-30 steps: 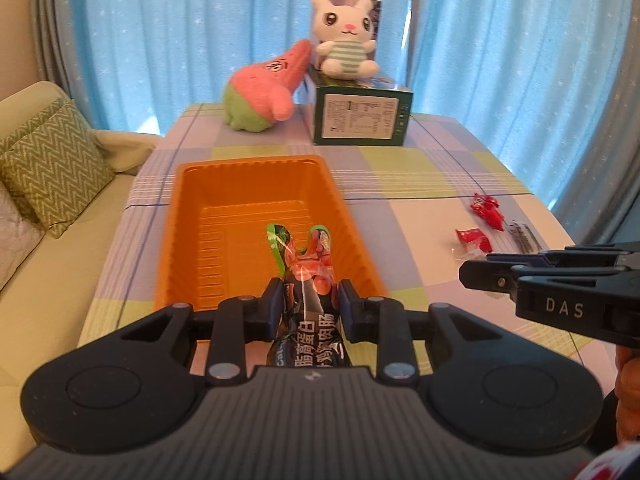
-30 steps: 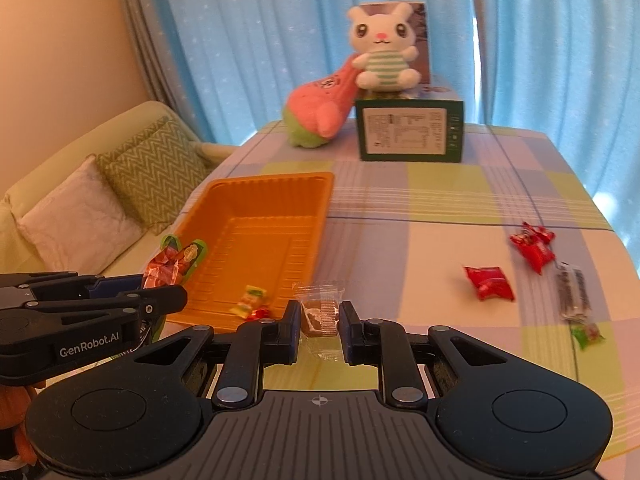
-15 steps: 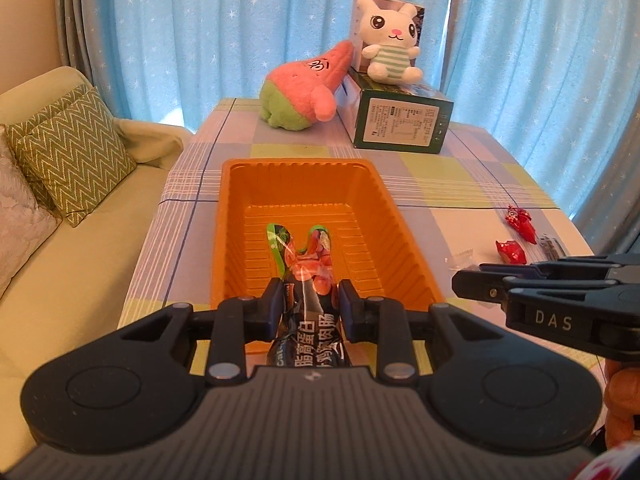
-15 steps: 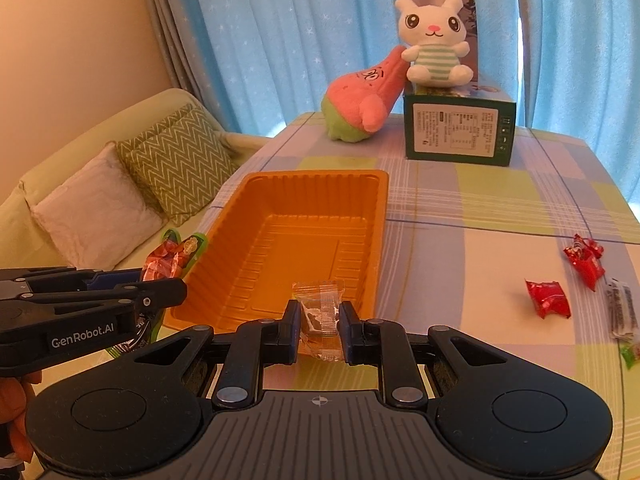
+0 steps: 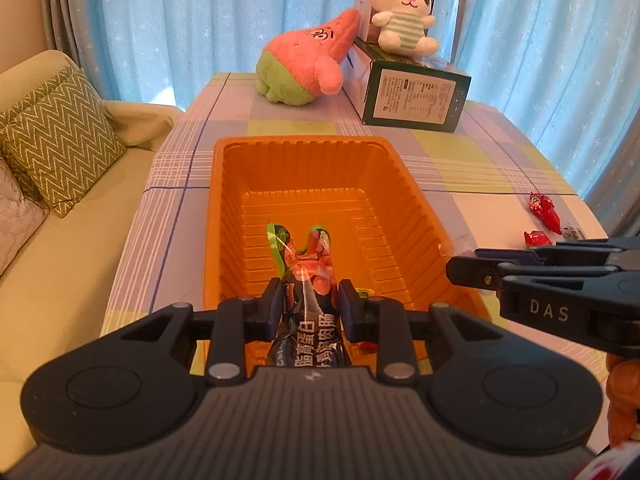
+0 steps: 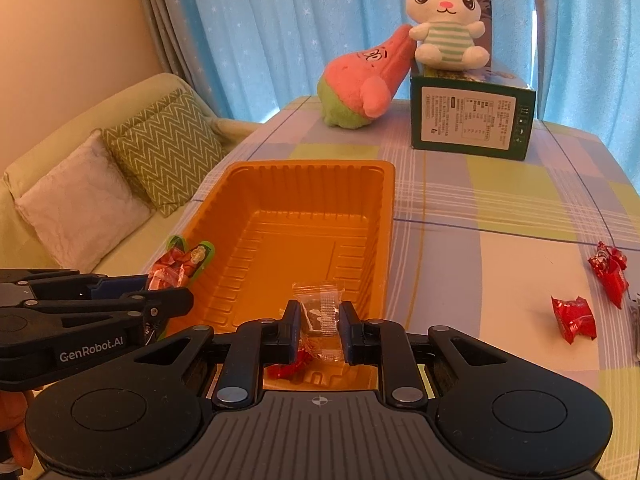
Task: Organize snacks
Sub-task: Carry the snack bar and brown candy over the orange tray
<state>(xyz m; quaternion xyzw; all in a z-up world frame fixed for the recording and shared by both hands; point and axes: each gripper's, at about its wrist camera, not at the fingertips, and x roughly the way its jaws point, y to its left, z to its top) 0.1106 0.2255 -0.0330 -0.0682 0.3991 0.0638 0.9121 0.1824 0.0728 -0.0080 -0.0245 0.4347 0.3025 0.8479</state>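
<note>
A: Where now, the 2 snacks?

B: Both in the air, above the near end of the ribbed orange plastic tray [image 5: 308, 208]. Long dark sausage packet with green and red twisted top [image 5: 306, 280] clamped between the pads of the left gripper [image 5: 307, 306], top end pointing forward over the tray floor. Small clear wrapper with a dark piece inside [image 6: 320, 312] pinched by the right gripper [image 6: 319, 330], jaws almost fully closed because so thin.

A: Why held so, tilted down?

B: Probably to let each packet drop inside the walls, not on the rim. Held by the middle, so no swinging.

A: Already something in the tray?

B: Yes, a small red wrapped candy [image 6: 286, 368] at the near wall, partly hidden under the right gripper. Maybe 1 more, not clear.

A: And outside?

B: 2 red foil candies [image 6: 574, 318] on the checked pastel tablecloth [image 6: 480, 208], well apart from the tray, to the right. Likely next to collect. Farther back, only decoration: white bunny plush toy [image 6: 444, 24] sitting on a dark green carton box [image 6: 472, 120].
</note>
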